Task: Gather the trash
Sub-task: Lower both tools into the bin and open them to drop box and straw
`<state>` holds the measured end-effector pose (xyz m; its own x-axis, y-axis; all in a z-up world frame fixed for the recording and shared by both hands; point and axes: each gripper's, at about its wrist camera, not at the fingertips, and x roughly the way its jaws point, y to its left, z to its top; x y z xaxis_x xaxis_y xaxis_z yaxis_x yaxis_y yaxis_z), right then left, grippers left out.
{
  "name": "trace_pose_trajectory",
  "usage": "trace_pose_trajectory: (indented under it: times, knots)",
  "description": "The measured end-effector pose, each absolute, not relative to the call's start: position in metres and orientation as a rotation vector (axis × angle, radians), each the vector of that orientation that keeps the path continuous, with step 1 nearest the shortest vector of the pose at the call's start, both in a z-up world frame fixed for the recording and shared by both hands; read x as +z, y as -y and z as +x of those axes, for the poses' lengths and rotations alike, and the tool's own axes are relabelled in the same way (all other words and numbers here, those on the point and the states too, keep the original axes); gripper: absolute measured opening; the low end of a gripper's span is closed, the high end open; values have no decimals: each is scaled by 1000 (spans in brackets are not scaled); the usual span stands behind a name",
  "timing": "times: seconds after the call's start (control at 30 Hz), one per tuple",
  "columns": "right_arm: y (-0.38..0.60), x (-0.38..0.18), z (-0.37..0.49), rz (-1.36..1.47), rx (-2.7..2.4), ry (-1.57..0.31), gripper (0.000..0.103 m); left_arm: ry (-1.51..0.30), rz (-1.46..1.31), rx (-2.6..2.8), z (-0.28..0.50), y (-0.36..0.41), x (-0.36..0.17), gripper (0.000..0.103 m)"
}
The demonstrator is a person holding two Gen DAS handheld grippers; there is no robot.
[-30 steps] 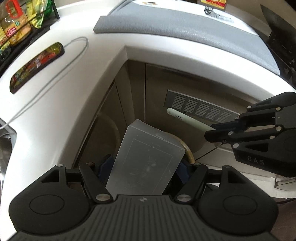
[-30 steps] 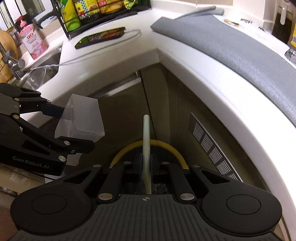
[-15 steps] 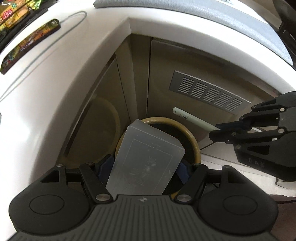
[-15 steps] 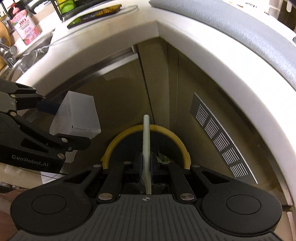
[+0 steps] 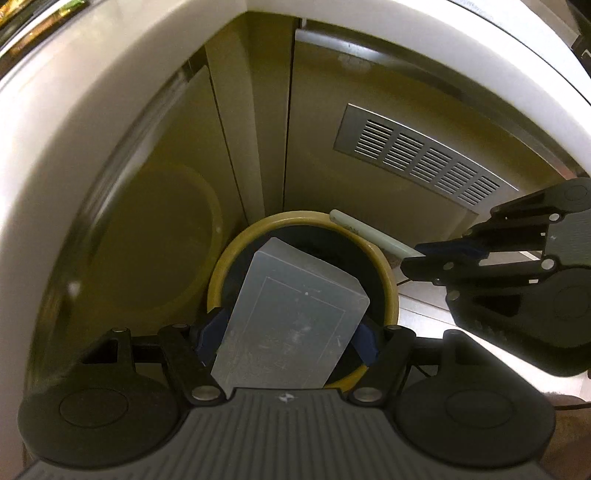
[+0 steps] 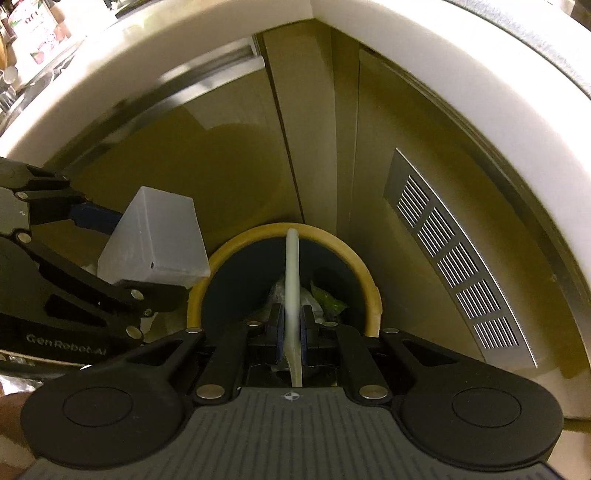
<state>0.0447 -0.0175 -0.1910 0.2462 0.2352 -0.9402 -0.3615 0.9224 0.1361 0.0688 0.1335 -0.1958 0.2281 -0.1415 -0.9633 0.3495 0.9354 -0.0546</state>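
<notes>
A round bin with a yellow rim [image 5: 384, 258] [image 6: 364, 269] stands on the floor in the corner under the counter; crumpled wrappers lie inside it [image 6: 325, 299]. My left gripper [image 5: 286, 332] is shut on a frosted translucent plastic box [image 5: 291, 321] [image 6: 155, 240], held tilted above the bin's mouth. My right gripper [image 6: 291, 328] [image 5: 424, 258] is shut on a pale white stick-shaped tube [image 6: 291, 266] [image 5: 373, 234], whose tip reaches over the bin's far rim.
Olive cabinet doors meet in the corner behind the bin, with a metal vent grille [image 5: 424, 162] [image 6: 458, 258] on the right door. The white countertop edge [image 5: 74, 92] [image 6: 480, 92] overhangs above. A pink-labelled bottle [image 6: 33, 33] stands by the sink, top left.
Both grippers have dropped below the counter's edge and closer to the bin. The box and the tube now hang over its opening; both grips are unchanged.
</notes>
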Motion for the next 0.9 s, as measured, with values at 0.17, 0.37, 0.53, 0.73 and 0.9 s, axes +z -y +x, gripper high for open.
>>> trace_pose_trajectory:
  times: [0.17, 0.37, 0.53, 0.73, 0.9]
  knots:
    - [23, -203, 48, -112, 399, -1264, 10, -1302, 185, -329, 71, -131, -207, 76]
    - [25, -214, 44, -107, 386, -1260, 10, -1300, 182, -301, 73, -130, -221, 76]
    - [26, -217, 40, -108, 385, -1253, 10, -1302, 177, -279, 72, -130, -232, 76]
    - [29, -222, 37, -116, 395, -1251, 10, -1296, 167, -271, 68, -131, -238, 76]
    - [27, -230, 35, -121, 394, -1248, 10, -1293, 154, -253, 68, -135, -243, 76]
